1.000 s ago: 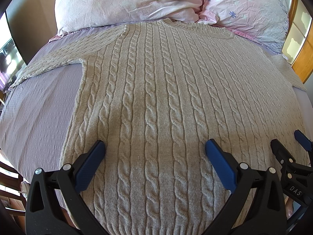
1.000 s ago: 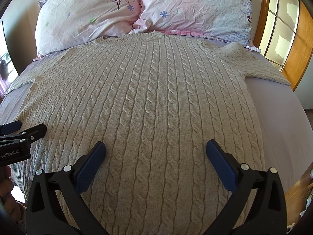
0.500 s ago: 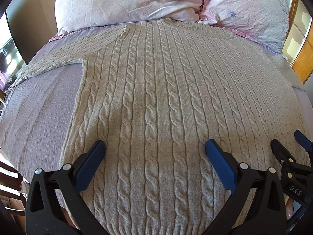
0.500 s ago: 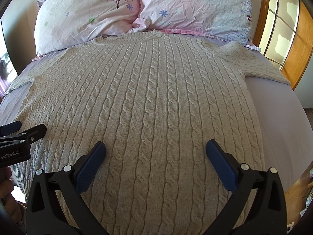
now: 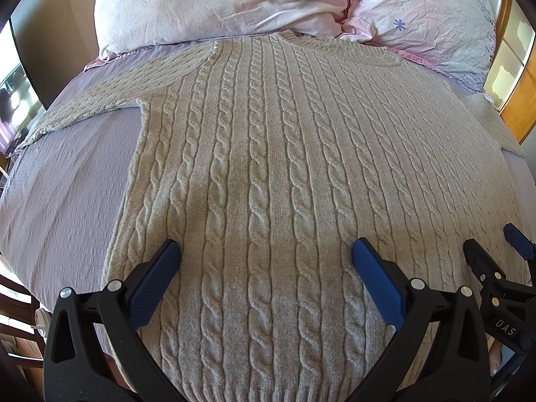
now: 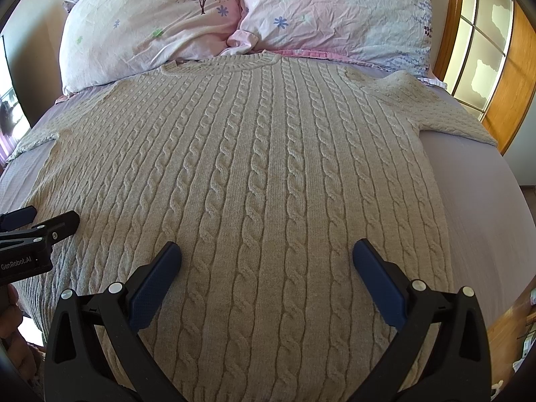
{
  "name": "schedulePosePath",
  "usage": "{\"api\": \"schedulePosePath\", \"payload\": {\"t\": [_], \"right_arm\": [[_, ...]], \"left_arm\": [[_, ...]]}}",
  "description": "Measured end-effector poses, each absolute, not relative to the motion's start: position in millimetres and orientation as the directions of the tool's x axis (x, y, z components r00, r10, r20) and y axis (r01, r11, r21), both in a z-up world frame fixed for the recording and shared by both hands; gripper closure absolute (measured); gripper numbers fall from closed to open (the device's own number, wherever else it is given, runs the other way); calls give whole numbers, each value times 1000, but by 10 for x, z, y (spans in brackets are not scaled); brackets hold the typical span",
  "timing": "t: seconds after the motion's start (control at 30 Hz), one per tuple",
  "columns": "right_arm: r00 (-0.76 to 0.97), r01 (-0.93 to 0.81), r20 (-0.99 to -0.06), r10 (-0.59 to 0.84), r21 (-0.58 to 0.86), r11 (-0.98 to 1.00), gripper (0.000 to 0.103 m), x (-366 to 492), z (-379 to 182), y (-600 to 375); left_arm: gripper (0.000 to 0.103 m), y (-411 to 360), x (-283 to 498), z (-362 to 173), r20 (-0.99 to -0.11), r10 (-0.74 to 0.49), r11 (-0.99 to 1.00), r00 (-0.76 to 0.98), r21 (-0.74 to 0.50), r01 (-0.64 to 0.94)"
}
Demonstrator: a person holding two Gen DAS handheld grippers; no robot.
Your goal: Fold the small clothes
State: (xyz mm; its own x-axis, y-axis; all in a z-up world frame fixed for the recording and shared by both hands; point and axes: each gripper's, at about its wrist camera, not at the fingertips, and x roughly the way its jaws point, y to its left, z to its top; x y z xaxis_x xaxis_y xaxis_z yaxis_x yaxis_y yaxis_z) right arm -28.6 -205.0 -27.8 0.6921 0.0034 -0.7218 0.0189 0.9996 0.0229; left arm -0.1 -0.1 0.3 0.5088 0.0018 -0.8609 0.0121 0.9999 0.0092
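A beige cable-knit sweater (image 5: 268,167) lies flat on the bed, collar toward the pillows, hem toward me, both sleeves spread sideways. It also shows in the right wrist view (image 6: 261,174). My left gripper (image 5: 266,251) hovers open over the lower left of the sweater, holding nothing. My right gripper (image 6: 267,251) hovers open over the lower right, holding nothing. The right gripper also shows at the right edge of the left wrist view (image 5: 495,251), and the left gripper at the left edge of the right wrist view (image 6: 37,221).
The bed has a lilac sheet (image 5: 67,194). Two pink floral pillows (image 5: 217,3) (image 6: 335,16) lie at the head. A wooden-framed window (image 6: 482,43) stands to the right. Bed edges drop off at left and right.
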Motion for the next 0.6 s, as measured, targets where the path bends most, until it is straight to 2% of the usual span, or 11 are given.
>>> {"api": "schedulePosePath", "payload": {"t": [0.13, 0.2, 0.33, 0.43, 0.53, 0.6], "right_arm": [[709, -80, -702, 71, 21, 997, 1, -279, -273, -2101], [699, -107, -703, 134, 83, 991, 1, -213, -183, -2319], [807, 123, -588, 61, 268, 955, 1, -87, 244, -3411], [826, 355, -562, -49, 450, 820, 2, 49, 349, -4506], [777, 557, -607, -167, 538, 633, 24, 151, 245, -5437], [763, 603, -632, -135, 622, 499, 32, 229, 55, -5903]], "left_arm": [[2, -9, 18, 26, -861, 1, 1000, 509, 14, 23], [2, -5, -41, 2, -858, -6, 999, 514, 13, 32], [2, 2, -48, 14, -843, -13, 998, 537, 19, 54], [2, 98, -6, 72, -838, -98, 994, 536, -61, 85], [2, 265, 59, 166, -807, -207, 978, 552, -180, 104], [2, 394, 109, 230, -781, -260, 964, 568, -242, 108]]}}
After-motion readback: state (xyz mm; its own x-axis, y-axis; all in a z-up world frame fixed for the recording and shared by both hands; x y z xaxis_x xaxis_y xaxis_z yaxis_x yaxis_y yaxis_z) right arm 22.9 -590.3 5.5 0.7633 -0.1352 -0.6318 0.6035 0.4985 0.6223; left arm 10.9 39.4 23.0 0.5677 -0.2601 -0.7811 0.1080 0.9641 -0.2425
